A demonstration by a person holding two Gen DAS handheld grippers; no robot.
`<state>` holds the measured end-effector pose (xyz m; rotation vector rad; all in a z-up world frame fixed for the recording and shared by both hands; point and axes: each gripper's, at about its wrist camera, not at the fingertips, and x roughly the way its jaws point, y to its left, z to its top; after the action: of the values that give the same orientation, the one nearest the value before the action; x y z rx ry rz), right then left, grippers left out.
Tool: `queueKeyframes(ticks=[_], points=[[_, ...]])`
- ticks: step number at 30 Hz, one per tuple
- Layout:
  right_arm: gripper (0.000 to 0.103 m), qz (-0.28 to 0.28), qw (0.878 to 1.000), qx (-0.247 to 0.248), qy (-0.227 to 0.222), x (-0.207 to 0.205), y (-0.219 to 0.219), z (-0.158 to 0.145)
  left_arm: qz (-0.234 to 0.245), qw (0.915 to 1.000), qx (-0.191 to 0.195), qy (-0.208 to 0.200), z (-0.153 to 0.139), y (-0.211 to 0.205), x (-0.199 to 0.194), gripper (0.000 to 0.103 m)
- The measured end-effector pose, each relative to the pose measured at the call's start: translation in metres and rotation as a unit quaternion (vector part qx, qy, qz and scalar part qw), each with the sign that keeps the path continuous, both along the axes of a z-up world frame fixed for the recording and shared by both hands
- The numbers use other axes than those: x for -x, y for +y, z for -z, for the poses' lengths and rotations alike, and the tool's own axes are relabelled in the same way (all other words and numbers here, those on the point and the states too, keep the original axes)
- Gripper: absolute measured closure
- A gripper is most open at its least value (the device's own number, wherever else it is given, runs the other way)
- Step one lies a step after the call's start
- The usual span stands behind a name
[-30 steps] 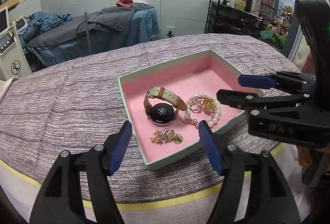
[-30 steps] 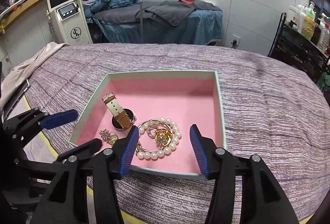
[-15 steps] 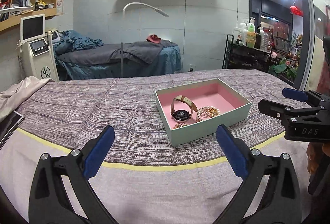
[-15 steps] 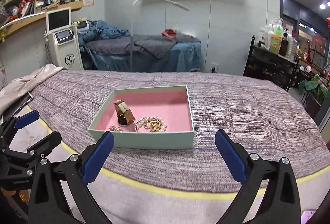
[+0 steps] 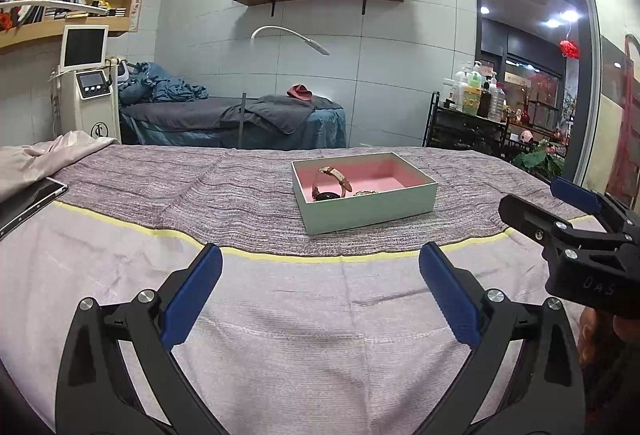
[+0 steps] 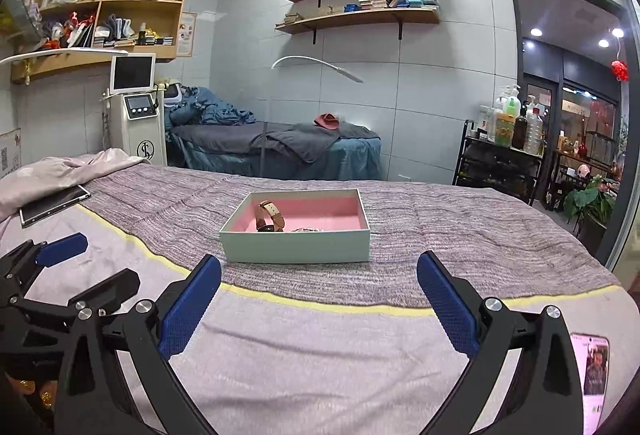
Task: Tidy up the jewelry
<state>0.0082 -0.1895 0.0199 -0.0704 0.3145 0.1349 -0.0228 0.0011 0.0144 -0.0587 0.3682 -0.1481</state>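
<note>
Jewelry sits inside mint-green pink-lined cardboard box [image 6: 295, 245] (tan-strap watch [image 6: 269, 215] visible); left gripper [image 5: 320, 291] and right gripper [image 6: 319, 293] both spread, empty. Task looks finished; nothing left to grasp.

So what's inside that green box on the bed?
Inside the green box, on its pink lining, a watch with a tan strap and the top of a pearl bracelet. The near wall hides anything lower.
</note>
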Motion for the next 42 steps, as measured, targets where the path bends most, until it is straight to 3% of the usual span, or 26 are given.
queueKeyframes(ticks=[8,18,42], points=[[0.007,0.012,1.000,-0.001,0.008,0.019,-0.004,0.008,-0.034,0.9992,-0.022,-0.001,0.004,0.002,0.017,0.006],[0.007,0.021,1.000,0.004,-0.009,0.029,-0.005,0.009,-0.013,0.9992,-0.036,-0.014,0.002,-0.010,0.023,0.006],[0.007,0.025,1.000,0.003,-0.009,0.028,-0.007,0.009,-0.027,0.9989,-0.037,-0.007,0.003,-0.008,0.020,0.006]])
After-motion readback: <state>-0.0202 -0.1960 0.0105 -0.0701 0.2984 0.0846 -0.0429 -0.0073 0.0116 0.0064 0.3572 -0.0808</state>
